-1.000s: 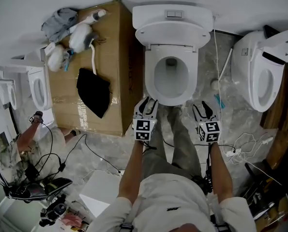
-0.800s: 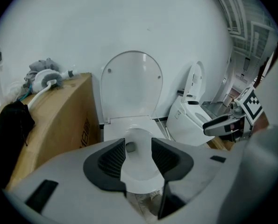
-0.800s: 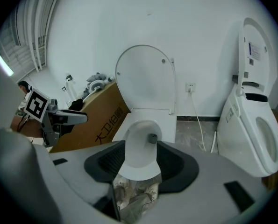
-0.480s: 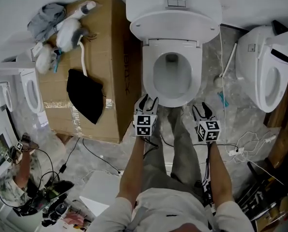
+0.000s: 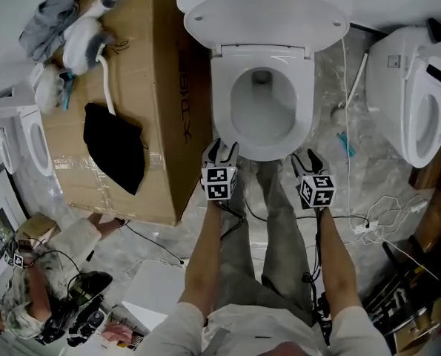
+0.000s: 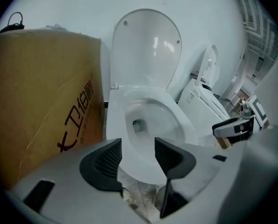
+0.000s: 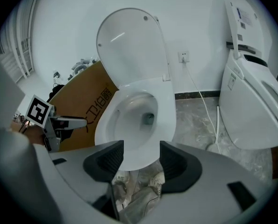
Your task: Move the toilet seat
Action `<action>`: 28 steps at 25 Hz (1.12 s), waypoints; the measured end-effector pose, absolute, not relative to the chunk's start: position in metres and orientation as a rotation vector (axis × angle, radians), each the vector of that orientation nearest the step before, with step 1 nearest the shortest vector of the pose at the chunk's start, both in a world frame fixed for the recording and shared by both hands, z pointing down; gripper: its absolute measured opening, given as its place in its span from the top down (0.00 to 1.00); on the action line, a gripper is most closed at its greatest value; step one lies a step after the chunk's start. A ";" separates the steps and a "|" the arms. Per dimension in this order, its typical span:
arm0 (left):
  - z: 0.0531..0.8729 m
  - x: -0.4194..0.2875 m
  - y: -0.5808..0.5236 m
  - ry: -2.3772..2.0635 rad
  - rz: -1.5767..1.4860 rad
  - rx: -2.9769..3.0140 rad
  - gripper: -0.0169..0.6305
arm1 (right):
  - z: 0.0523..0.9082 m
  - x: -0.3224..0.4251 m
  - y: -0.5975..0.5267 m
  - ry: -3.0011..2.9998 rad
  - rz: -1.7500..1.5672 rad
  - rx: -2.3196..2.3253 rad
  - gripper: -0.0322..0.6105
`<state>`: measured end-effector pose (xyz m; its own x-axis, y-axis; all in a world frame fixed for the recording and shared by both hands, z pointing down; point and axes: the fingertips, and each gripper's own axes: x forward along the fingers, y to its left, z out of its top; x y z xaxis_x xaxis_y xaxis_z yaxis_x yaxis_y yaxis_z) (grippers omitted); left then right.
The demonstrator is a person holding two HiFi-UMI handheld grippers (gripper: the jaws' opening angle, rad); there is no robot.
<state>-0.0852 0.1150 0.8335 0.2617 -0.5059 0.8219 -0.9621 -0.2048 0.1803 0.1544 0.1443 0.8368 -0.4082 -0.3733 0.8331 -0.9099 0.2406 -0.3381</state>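
A white toilet stands ahead with its lid raised against the tank and its seat lying flat on the bowl. My left gripper hovers just short of the bowl's front left rim. My right gripper hangs by the front right rim. Both sets of jaws are opening and nothing sits between them. In the left gripper view the seat shows beyond the left gripper. In the right gripper view the seat lies past the right gripper, and the lid stands upright.
A large cardboard box with a black cloth on it presses close to the toilet's left. A second toilet stands at the right. Cables trail over the marble floor. A person crouches at lower left.
Both grippers have come forward to the bowl's front rim, and the toilet now sits nearer in the head view. Their jaws stand wider than before.
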 end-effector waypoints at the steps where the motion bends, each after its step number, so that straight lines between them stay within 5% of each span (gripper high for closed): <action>1: 0.840 -0.086 0.117 -1.335 0.819 1.817 0.63 | 0.842 0.156 0.145 -1.899 1.139 1.181 0.58; 28: 0.934 -0.078 0.144 -1.232 0.654 1.591 0.50 | 0.933 0.140 0.163 -1.810 1.526 1.302 0.45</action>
